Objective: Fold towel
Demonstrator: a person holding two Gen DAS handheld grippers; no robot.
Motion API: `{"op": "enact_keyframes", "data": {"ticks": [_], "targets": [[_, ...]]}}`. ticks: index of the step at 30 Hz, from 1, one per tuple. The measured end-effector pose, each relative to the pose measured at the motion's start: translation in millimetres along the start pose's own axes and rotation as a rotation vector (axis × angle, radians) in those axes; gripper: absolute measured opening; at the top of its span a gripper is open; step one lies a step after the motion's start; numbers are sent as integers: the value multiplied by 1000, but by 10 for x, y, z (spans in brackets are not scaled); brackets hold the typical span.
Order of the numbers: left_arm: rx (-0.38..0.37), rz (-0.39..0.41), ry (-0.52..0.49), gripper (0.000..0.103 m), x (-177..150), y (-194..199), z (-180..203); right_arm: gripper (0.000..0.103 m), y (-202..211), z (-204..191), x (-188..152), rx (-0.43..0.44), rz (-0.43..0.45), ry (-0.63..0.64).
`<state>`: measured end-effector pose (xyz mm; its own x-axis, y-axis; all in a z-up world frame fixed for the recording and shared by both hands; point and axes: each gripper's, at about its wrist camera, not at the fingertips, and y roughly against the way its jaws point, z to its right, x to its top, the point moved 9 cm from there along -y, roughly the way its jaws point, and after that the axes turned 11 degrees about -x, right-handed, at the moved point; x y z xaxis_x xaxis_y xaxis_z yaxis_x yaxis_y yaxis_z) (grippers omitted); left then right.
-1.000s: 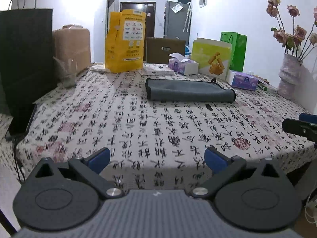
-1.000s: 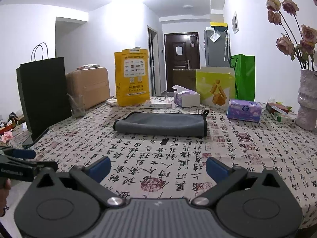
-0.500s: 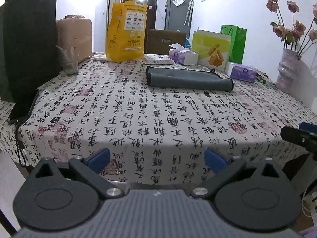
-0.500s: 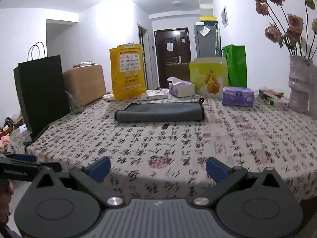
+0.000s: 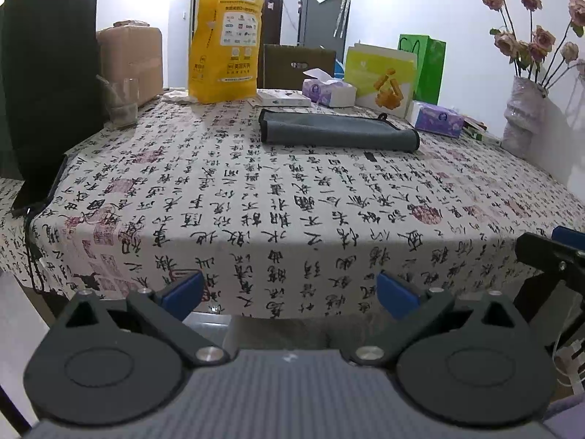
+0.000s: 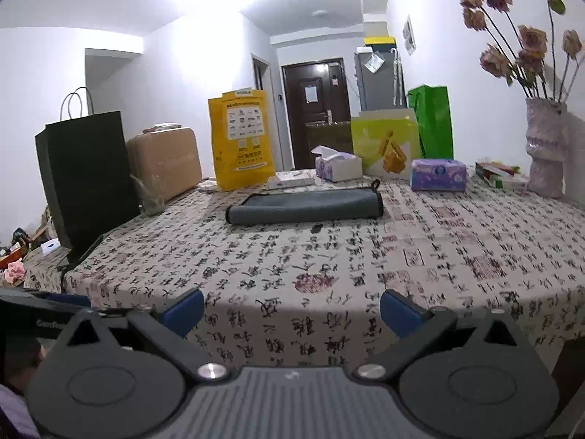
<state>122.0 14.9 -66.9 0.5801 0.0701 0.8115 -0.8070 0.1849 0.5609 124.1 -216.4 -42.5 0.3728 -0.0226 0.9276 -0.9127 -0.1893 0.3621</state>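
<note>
A grey towel (image 5: 336,131) lies folded into a long flat strip on the far half of the table, with a small black loop at its right end; it also shows in the right wrist view (image 6: 305,205). My left gripper (image 5: 289,291) is open and empty, held off the table's near edge, far from the towel. My right gripper (image 6: 291,311) is open and empty, also back at the near edge. The right gripper's fingers (image 5: 548,252) show at the right edge of the left wrist view.
The table has a calligraphy-print cloth (image 5: 292,197). Along its far side stand a yellow bag (image 5: 225,47), tissue boxes (image 5: 329,89), a yellow-green bag (image 5: 380,77), a green bag (image 5: 426,66) and a vase of flowers (image 5: 523,117). A black bag (image 5: 40,73) and a glass (image 5: 122,104) stand at the left.
Both grippers have drawn back and down from the table, so its near edge now shows in both views. The towel has not moved. Both grippers stay open.
</note>
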Motion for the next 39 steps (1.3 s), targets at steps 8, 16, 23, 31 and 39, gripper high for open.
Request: {"op": "enact_keyframes", "data": {"ticks": [8,16,23,31,39], "targets": [[2,20,4,103,17,55,24,103,87,33,-69,-10,6,-30],[-8,27,-12,103,9,80,39,103,130,26,-36,-10,26,-20],[-6,30,-17,103,-3,82,47,103,128,3,-28,-7,38,-10],[-6,32,-25,103,6,87,60,103,137,3,-28,-9,46,-10],[-3,33,-23,103,13,85,49,103,143,1,-5,-6,53,-7]]}}
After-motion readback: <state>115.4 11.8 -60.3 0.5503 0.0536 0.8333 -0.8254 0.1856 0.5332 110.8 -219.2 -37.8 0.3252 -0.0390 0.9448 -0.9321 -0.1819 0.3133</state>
